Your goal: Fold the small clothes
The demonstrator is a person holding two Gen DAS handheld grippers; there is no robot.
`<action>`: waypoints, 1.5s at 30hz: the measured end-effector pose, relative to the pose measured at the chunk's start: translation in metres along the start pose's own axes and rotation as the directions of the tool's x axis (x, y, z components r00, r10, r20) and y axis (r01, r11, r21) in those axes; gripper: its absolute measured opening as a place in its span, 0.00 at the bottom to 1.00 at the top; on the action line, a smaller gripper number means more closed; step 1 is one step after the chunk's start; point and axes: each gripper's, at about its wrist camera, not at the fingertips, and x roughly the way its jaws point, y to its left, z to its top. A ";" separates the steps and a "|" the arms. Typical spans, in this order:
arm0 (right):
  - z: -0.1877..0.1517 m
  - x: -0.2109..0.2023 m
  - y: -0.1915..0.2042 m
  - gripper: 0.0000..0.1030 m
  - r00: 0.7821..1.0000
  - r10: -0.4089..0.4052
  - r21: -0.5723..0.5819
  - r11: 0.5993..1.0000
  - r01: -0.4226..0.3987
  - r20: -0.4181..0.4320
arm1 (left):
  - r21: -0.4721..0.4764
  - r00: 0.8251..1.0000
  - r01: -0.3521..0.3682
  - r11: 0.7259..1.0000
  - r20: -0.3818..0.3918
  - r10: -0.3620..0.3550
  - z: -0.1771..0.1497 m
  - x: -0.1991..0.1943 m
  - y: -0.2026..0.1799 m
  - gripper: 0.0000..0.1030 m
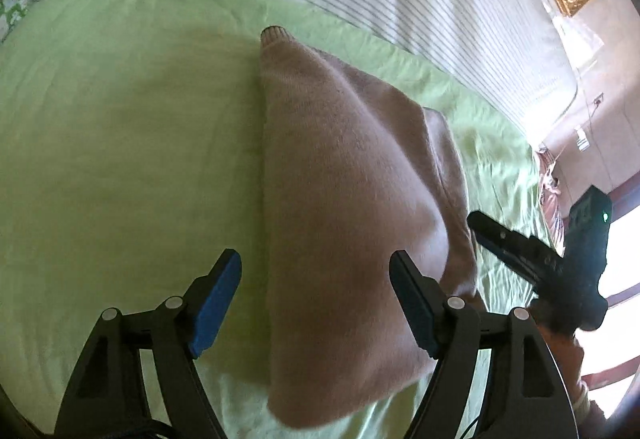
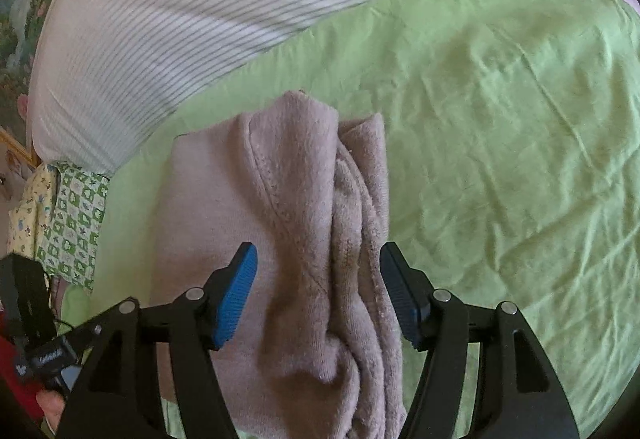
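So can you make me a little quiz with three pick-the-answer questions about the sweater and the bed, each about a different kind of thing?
1. Where does the pink sweater lie?
A. on the green sheet
B. on the floor
C. on a chair

2. What pattern is on the white bedding behind the sweater?
A. dots
B. thin stripes
C. stars

3. How do the right gripper's jaws stand?
A. shut on the sweater
B. shut on nothing
C. open, pads off the cloth

Answers:
1. A, since green sheet shows all around the sweater.
2. B, since thin dark lines run across the white cloth.
3. C, since both blue pads stand apart with the sweater lying below, unpinched.
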 end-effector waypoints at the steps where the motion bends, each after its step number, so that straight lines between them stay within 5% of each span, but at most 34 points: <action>1: 0.000 0.001 -0.001 0.63 1.000 -0.001 -0.003 1.000 0.001 -0.002 | 0.002 1.000 -0.011 1.000 -0.004 0.011 0.003 0.006 -0.001 0.74; 8: -0.001 0.026 -0.010 0.63 0.995 -0.093 -0.051 0.995 0.091 -0.046 | 0.034 0.995 -0.092 0.995 -0.027 0.093 0.012 0.044 0.004 0.76; 11: -0.002 0.033 -0.016 0.63 0.994 -0.096 -0.065 0.994 0.093 -0.058 | 0.048 0.993 -0.102 0.994 -0.048 0.104 0.008 0.059 0.010 0.85; 21: 0.006 0.035 -0.022 0.63 0.997 -0.002 -0.036 0.999 -0.001 -0.080 | -0.071 0.994 0.046 0.996 -0.093 -0.053 0.018 0.068 0.032 0.89; 23: 0.006 0.039 -0.019 0.62 0.996 0.010 -0.042 0.999 -0.014 -0.089 | -0.063 0.994 0.058 0.996 -0.094 -0.063 0.019 0.072 0.030 0.87; 25: 0.007 0.046 -0.018 0.61 0.994 0.008 -0.046 0.999 -0.013 -0.106 | -0.057 0.991 0.088 0.994 -0.095 -0.093 0.019 0.076 0.028 0.73; 31: 0.005 0.048 -0.013 0.36 0.991 0.057 -0.003 0.998 -0.058 -0.122 | -0.022 0.987 0.143 0.989 -0.063 -0.144 0.018 0.069 0.023 0.50; 39: -0.003 0.015 0.029 0.28 0.992 0.119 -0.073 0.990 -0.122 -0.039 | 0.025 0.990 0.133 0.991 0.036 -0.134 0.009 0.016 0.028 0.44; 45: -0.017 0.016 0.084 0.28 0.968 0.247 -0.105 0.962 -0.251 -0.049 | -0.006 0.988 0.118 0.993 0.102 -0.117 0.001 -0.043 0.073 0.44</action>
